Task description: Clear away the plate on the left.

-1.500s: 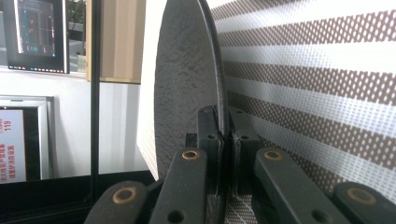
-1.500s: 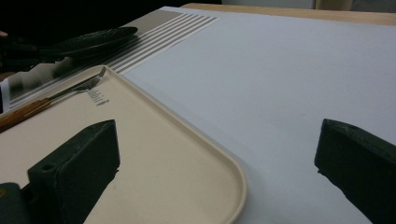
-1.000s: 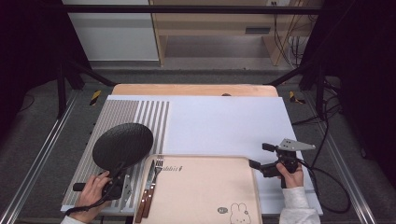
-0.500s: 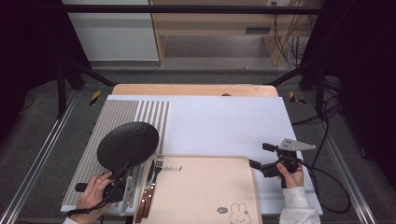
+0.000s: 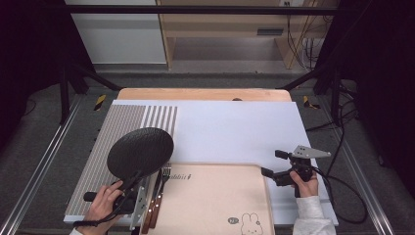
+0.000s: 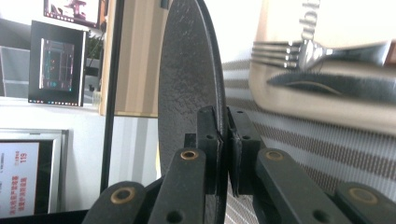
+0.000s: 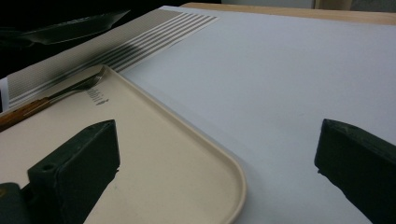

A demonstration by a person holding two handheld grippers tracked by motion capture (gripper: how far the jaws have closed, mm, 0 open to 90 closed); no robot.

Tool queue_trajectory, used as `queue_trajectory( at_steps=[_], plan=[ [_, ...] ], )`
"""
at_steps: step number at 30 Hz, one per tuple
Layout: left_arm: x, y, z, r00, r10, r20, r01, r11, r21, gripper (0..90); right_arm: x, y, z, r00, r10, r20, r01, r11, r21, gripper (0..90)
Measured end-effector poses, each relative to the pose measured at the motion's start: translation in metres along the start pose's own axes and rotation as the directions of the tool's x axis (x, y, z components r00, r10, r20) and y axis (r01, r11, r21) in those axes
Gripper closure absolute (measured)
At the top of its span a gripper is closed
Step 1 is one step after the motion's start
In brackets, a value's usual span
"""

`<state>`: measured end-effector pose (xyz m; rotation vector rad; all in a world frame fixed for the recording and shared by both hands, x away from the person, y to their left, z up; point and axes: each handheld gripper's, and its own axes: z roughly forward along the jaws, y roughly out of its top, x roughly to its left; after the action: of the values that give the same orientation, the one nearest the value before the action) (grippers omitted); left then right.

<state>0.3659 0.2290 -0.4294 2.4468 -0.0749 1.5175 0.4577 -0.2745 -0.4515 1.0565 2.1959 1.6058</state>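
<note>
A round black plate hangs tilted over the striped mat, left of the beige tray. My left gripper is shut on the plate's near rim. In the left gripper view the plate stands edge-on, pinched in my left gripper. A fork and a wooden-handled knife lie along the tray's left edge. My right gripper stands open and holds nothing, just right of the tray's far right corner. In the right gripper view, the tray's corner lies between its spread jaws.
A white mat with a grey striped panel covers the wooden table. The tray has a rabbit print near its front. Metal rails run along both sides of the table, and cables trail on the floor at right.
The black plate, held in my left gripper, has shifted a little to the right toward the tray. My right gripper has stayed where it was, open.
</note>
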Motion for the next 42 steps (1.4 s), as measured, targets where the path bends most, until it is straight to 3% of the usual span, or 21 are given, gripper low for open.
queue_trajectory(
  at_steps=[10, 22, 36, 42],
  plan=[
    [0.009, 0.027, -0.009, 0.9998, 0.022, 0.002, -0.022, 0.9975, -0.068, 84.8, 0.0, 0.0, 0.0, 1.0, -0.003, -0.002, 0.003, 1.0, -0.001, 0.3],
    [0.012, 0.052, -0.015, 0.9987, 0.048, 0.015, -0.046, 0.9922, -0.115, 84.4, 0.0, 0.001, -0.002, 1.0, -0.005, 0.002, 0.005, 1.0, -0.006, 0.3],
    [0.01, 0.08, -0.019, 0.9964, 0.066, 0.053, -0.053, 0.9769, -0.207, 83.9, 0.001, 0.001, -0.002, 1.0, -0.005, 0.0, 0.005, 1.0, -0.007, 0.3],
    [0.006, 0.09, -0.02, 0.993, 0.093, 0.073, -0.075, 0.972, -0.223, 83.9, 0.001, 0.001, -0.001, 1.0, -0.005, 0.0, 0.005, 1.0, -0.005, 0.3]
  ],
)
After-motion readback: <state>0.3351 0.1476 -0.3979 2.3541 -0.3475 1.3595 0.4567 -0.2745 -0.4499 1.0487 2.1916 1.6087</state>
